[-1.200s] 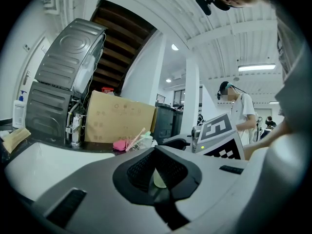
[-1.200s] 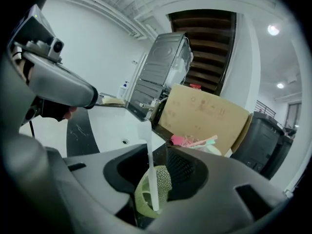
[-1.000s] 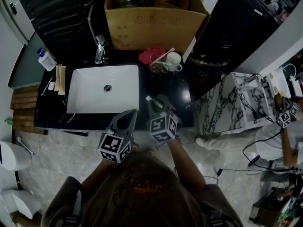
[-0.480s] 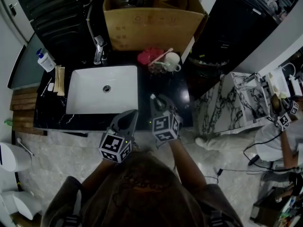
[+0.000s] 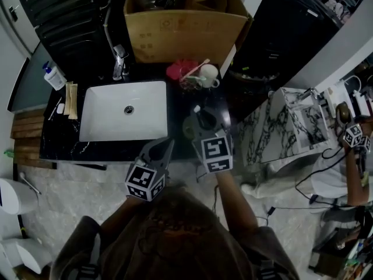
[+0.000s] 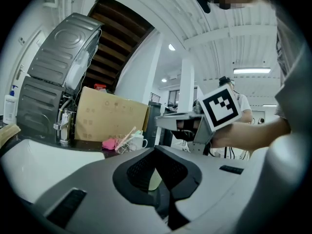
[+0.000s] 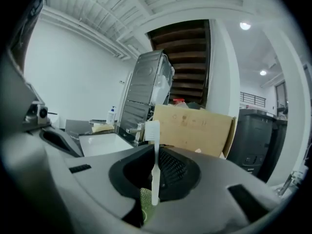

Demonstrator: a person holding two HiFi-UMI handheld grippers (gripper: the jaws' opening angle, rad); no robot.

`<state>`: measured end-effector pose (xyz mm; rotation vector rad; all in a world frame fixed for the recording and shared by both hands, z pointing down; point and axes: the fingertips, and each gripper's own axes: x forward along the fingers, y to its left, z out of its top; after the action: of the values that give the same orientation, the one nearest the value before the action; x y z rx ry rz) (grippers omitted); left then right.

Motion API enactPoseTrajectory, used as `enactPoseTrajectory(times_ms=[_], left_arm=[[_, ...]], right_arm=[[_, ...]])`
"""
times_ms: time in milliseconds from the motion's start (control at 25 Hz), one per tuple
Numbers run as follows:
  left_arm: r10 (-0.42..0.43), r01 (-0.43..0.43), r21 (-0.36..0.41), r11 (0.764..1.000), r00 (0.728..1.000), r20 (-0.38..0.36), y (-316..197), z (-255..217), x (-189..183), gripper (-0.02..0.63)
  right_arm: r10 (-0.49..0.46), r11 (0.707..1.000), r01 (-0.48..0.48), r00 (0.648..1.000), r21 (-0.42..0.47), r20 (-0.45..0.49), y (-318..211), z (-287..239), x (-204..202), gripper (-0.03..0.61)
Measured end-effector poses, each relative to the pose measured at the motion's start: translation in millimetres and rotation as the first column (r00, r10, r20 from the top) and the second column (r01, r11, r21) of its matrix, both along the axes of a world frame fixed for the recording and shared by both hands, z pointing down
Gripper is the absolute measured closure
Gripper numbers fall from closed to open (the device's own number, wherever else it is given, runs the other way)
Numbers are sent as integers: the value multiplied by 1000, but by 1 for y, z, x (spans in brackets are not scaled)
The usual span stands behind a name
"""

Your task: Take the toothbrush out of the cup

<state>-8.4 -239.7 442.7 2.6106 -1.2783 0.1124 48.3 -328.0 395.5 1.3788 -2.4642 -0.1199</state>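
My right gripper (image 7: 153,199) is shut on a white toothbrush (image 7: 155,169) that stands upright between its jaws, bristle head on top. Its jaws have just been closing on it. In the head view the right gripper (image 5: 201,121) hangs over the black counter's front right part, and the toothbrush head (image 5: 197,108) pokes out ahead of it. My left gripper (image 5: 162,150) stays at the counter's front edge, to the left and lower. Its jaws (image 6: 158,179) pinch a pale yellow-green cup (image 6: 154,180), of which only a sliver shows.
A white sink (image 5: 93,118) fills the counter's left part, with a tap (image 5: 119,63) behind it. A white mug (image 5: 208,74) with a stick in it and a pink thing (image 5: 178,70) stand at the back, before a cardboard box (image 5: 183,28). A soap bottle (image 5: 53,76) stands far left.
My right gripper has risen with the toothbrush and shifted a little right and farther over the counter. The left gripper has hardly moved.
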Motion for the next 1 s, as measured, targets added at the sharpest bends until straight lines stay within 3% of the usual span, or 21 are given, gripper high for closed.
enactPoseTrajectory(times_ms=[400,640,800,1000], left_arm=[[82,-82,4,997,997,-1,-1,-3,23,611],[130,-130,17,991,992,1,-2,-11,33,611],[166,-167,25,986,986,8,1,-18,39,611],[218,-219,46,975,976,23,7,-22,42,611]], right_arm=[[50,999,-52,989,10,137,34,-55,49,552],[85,996,-85,976,-9,199,74,-49,71,552],[82,996,-89,973,25,217,99,-40,70,552],[128,991,-134,958,6,258,127,-24,67,552]])
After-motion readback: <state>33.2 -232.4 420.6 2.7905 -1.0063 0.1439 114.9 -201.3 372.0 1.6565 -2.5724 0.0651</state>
